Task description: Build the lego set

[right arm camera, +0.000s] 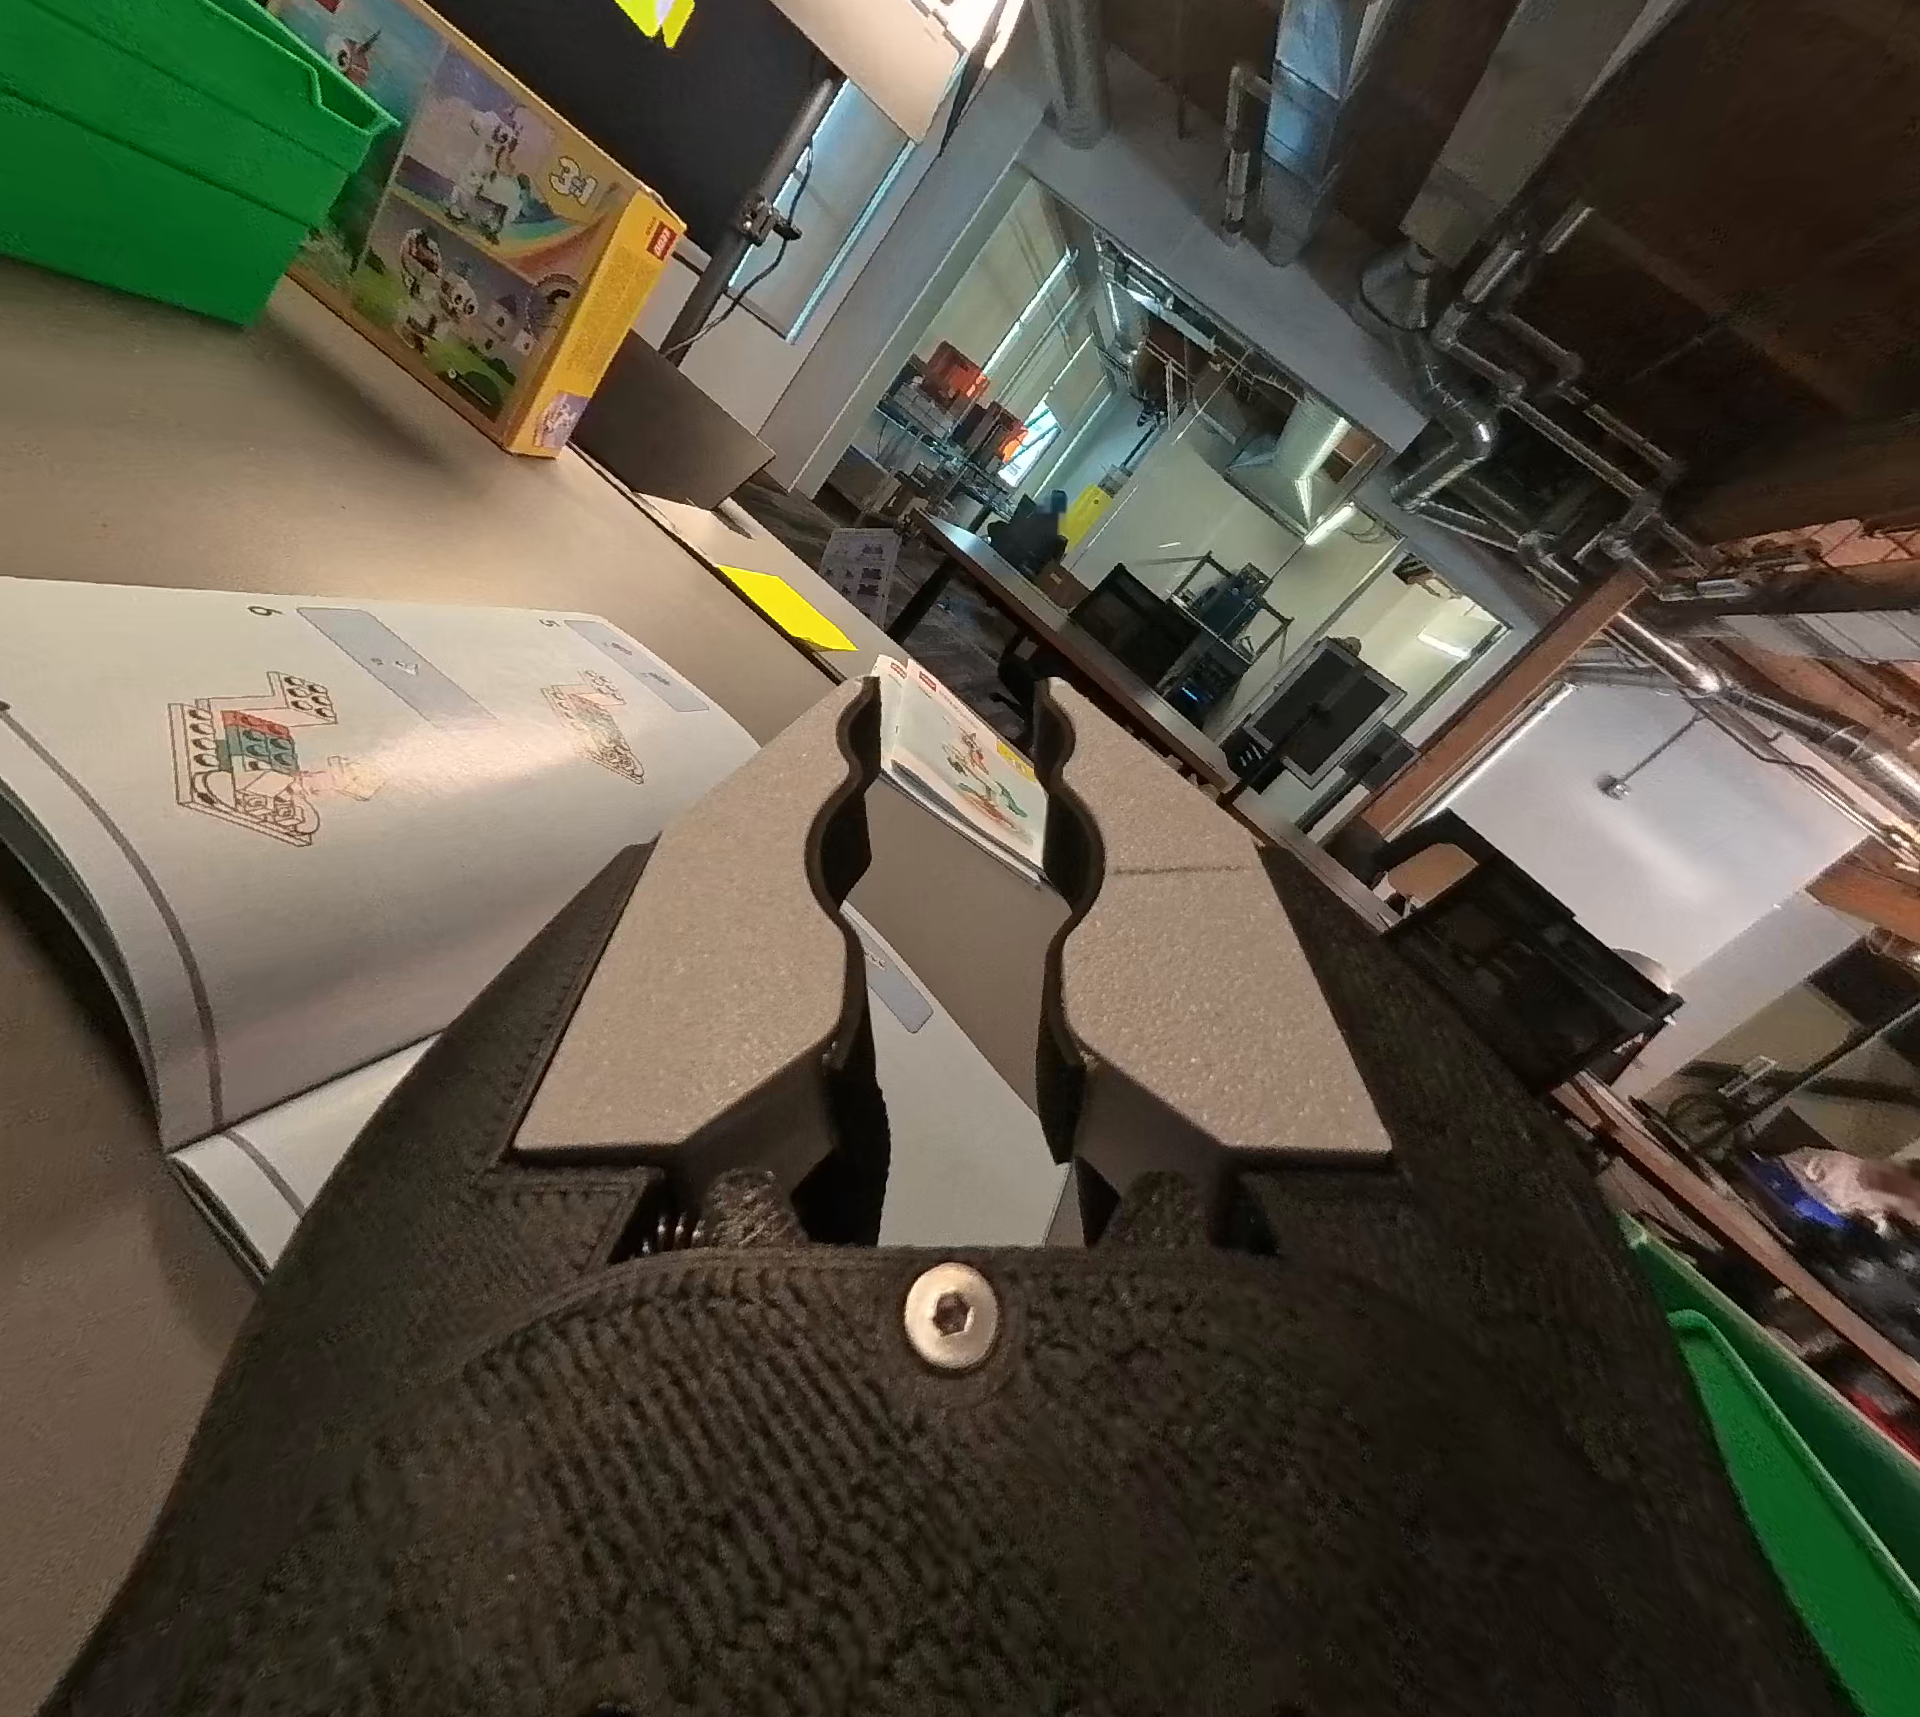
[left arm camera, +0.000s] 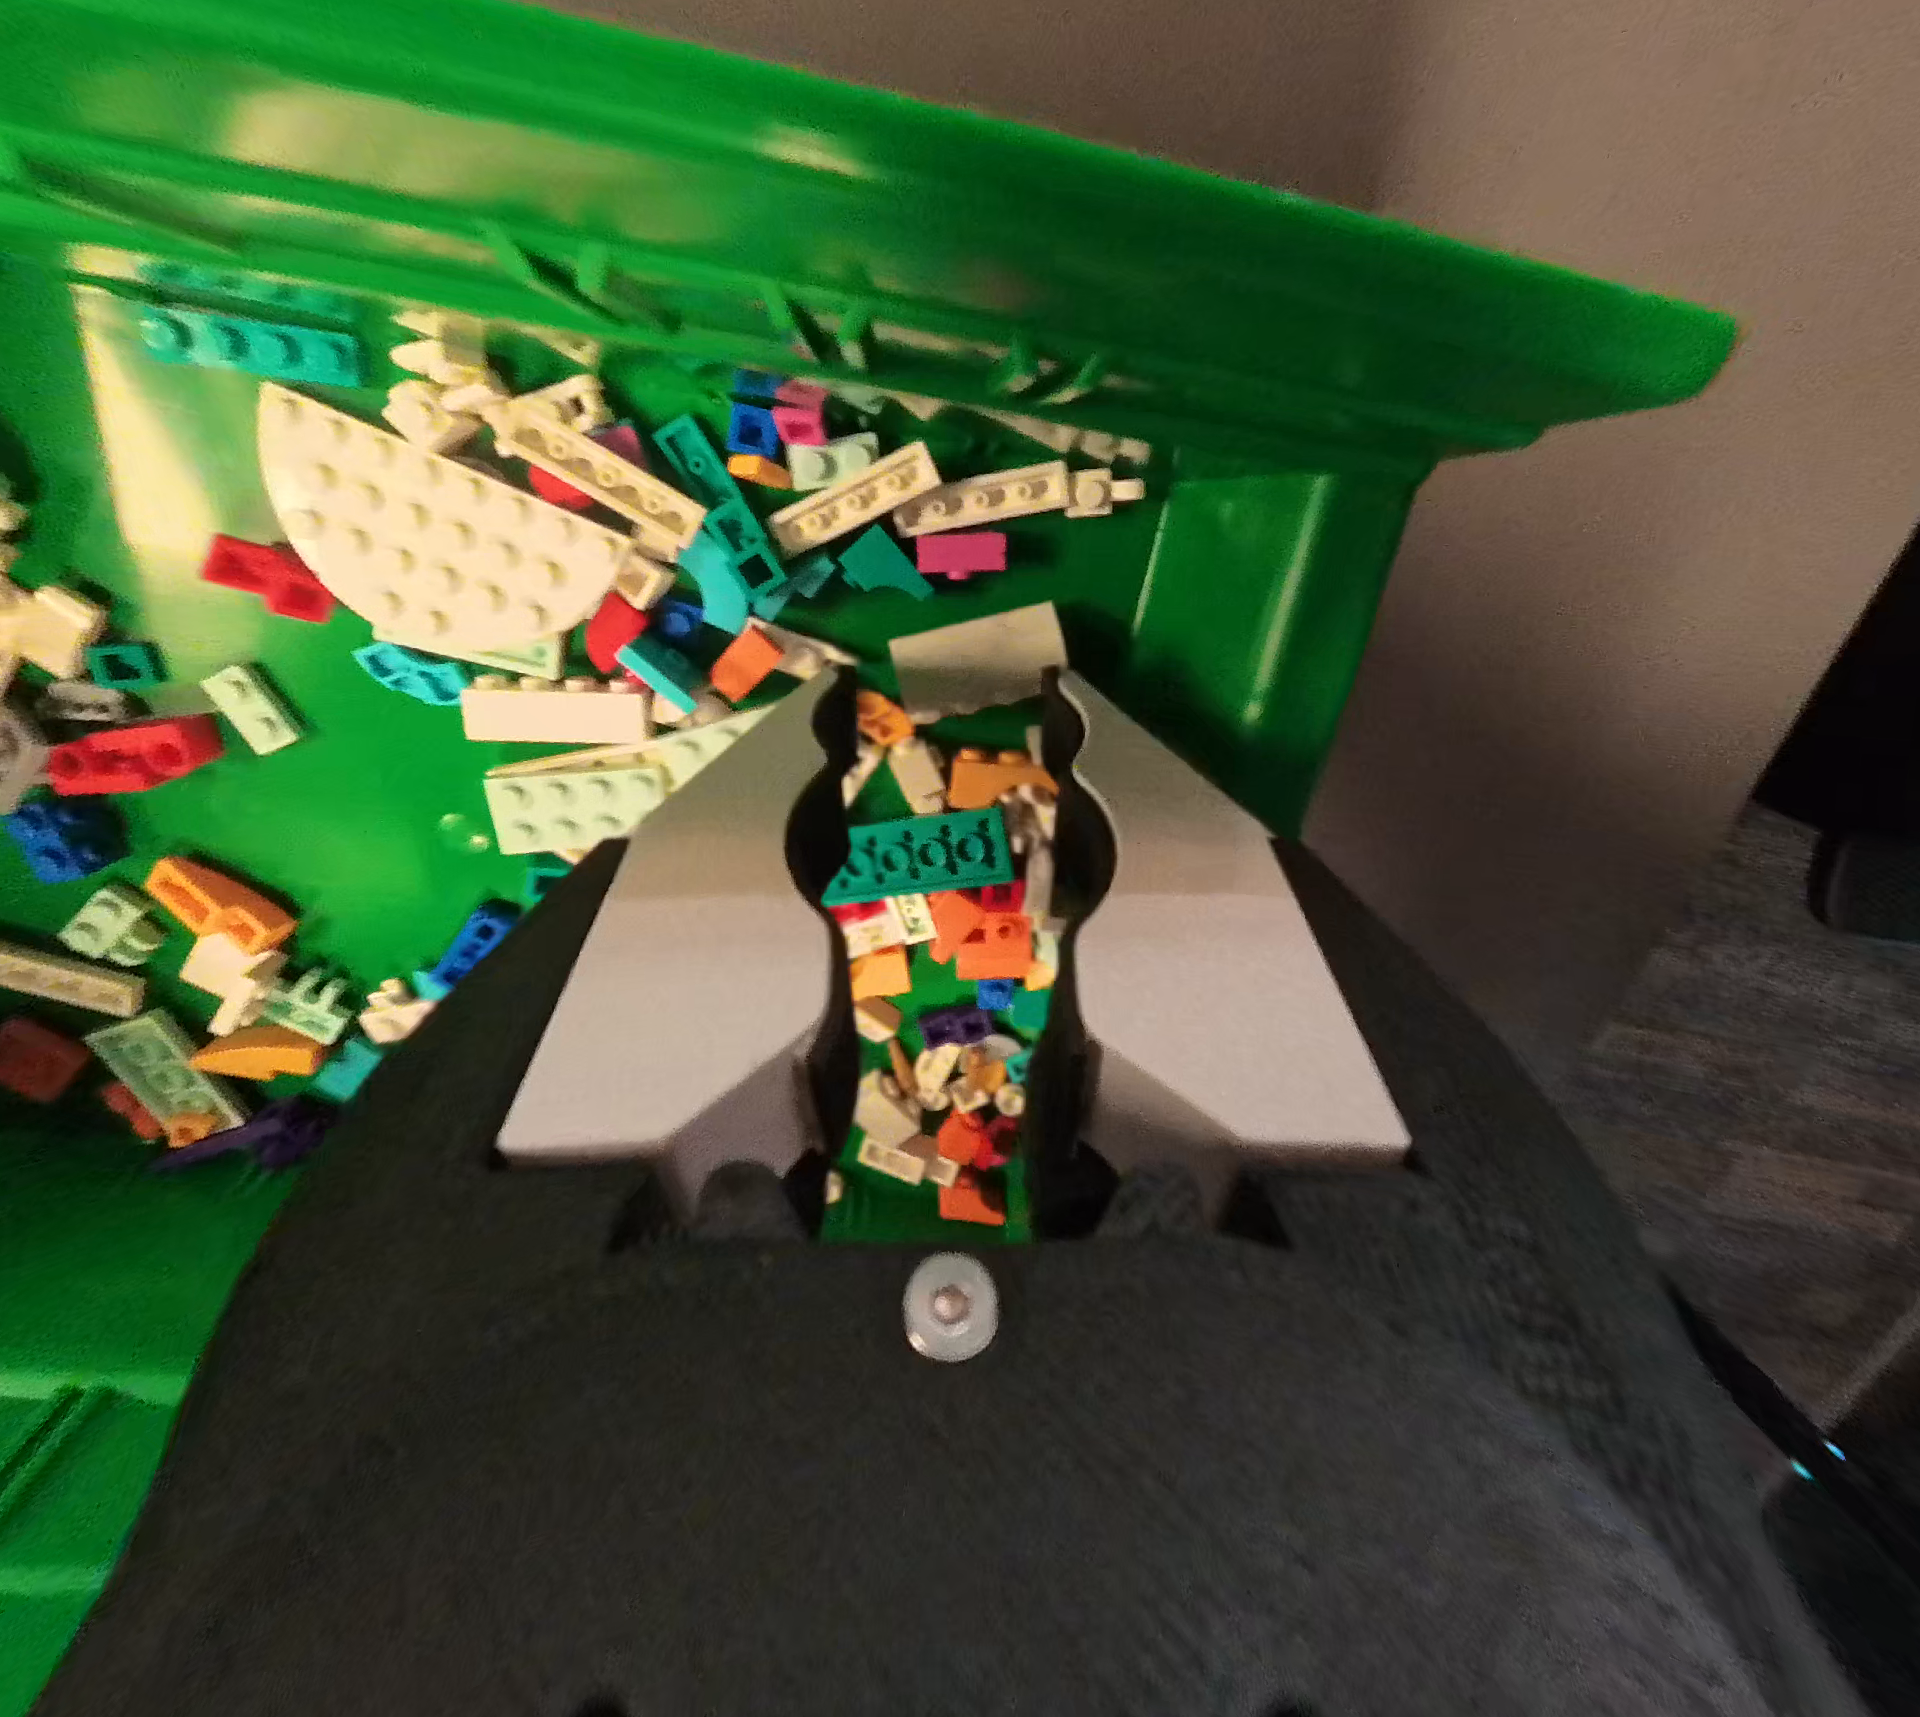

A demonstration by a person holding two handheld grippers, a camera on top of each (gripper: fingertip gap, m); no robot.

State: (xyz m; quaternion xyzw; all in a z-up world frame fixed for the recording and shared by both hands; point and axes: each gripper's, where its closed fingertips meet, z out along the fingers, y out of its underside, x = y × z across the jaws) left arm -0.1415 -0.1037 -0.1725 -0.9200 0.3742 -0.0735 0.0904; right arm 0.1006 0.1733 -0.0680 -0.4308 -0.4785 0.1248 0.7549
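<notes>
Fingers, left gripper (left arm camera: 951, 680): grey fingers with wavy black inner pads stand slightly apart, a narrow gap between them, pinching nothing; they hang over the loose bricks.
Fingers, right gripper (right arm camera: 958, 691): grey fingers likewise spread a little, nothing between them; they point low across the table toward the far room.
Green bin (left arm camera: 1039, 285): bright green plastic tray with a raised rim, seen from above in the left wrist view; the picture is blurred.
Lego pieces (left arm camera: 644, 628): many small loose bricks scattered over the bin floor, in white, teal, orange, red, blue and pink.
White half-round plate (left arm camera: 436, 535): large studded piece lying in the far left part of the pile.
Teal plate (left arm camera: 925, 857): flat studded piece showing through the gap of the left fingers, lying among small orange and white bricks.
Instruction booklet (right arm camera: 343, 794): open on the grey table (right arm camera: 156, 441), left of the right gripper, showing build-step drawings.
Second booklet (right arm camera: 961, 779): closed, lying just past the right fingertips.
Lego box (right arm camera: 468, 213): yellow-edged, standing at the far left of the table, just beside stacked green bins (right arm camera: 156, 140).
Yellow note (right arm camera: 784, 605): small sheet at the table's far edge.
</notes>
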